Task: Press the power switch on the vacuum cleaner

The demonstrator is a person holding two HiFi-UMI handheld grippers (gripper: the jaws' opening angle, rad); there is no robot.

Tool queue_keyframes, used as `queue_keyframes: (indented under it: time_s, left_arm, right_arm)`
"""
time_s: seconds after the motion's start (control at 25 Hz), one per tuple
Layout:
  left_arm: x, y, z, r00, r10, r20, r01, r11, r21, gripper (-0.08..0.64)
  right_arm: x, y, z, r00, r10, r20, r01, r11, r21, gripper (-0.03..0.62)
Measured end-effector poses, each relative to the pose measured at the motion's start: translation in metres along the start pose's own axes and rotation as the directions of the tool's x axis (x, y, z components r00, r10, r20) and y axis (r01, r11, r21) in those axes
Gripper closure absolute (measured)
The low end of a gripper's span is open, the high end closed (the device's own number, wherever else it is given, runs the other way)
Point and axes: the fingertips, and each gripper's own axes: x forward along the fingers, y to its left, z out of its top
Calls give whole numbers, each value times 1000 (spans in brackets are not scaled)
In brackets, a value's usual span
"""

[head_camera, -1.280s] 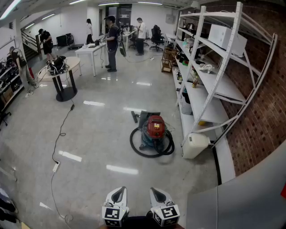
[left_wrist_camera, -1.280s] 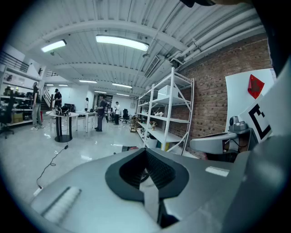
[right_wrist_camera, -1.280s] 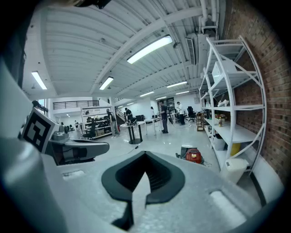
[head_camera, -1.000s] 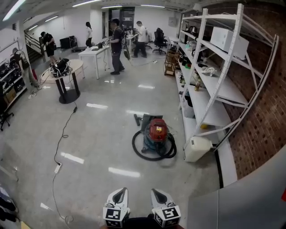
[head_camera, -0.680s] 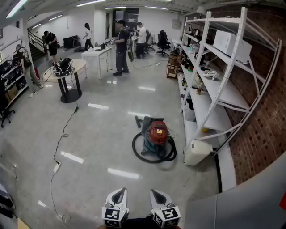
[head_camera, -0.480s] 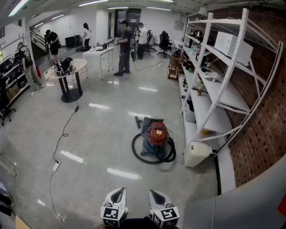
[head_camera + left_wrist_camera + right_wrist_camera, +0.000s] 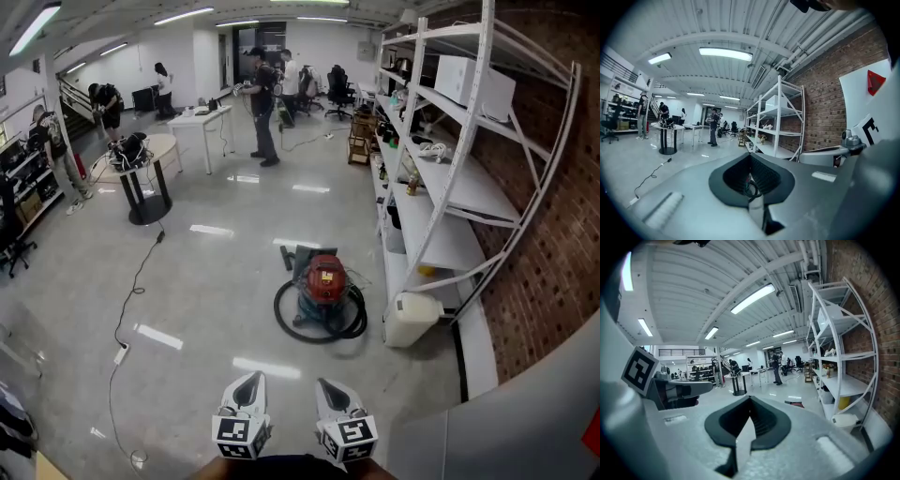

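Polished grey floor runs out to a white shelving rack (image 7: 466,187) along a brick wall, and the vacuum cleaner (image 7: 324,281) stands on it near the foot of that rack with its black hose (image 7: 309,335) looped round it. It is well apart from both tools, so I judge nothing of the task done: the approach and the press on the power switch, too small to pick out, are both left. Left gripper (image 7: 247,382) and right gripper (image 7: 330,388) hang side by side low in the head view — each with jaws brought together, empty, touching nothing.

Red-topped vacuum cleaner (image 7: 324,292) upright, hose seemingly coiled around.
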Motion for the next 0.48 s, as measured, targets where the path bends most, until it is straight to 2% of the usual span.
queue_keyframes:
  time_s: [0.48]
  left_arm:
    - [9, -45, -16, 999, -11, -43, 11, 1000, 6, 546]
  right_arm:
    - [-30, -38, -30, 999, -7, -39, 9, 998, 64, 600]
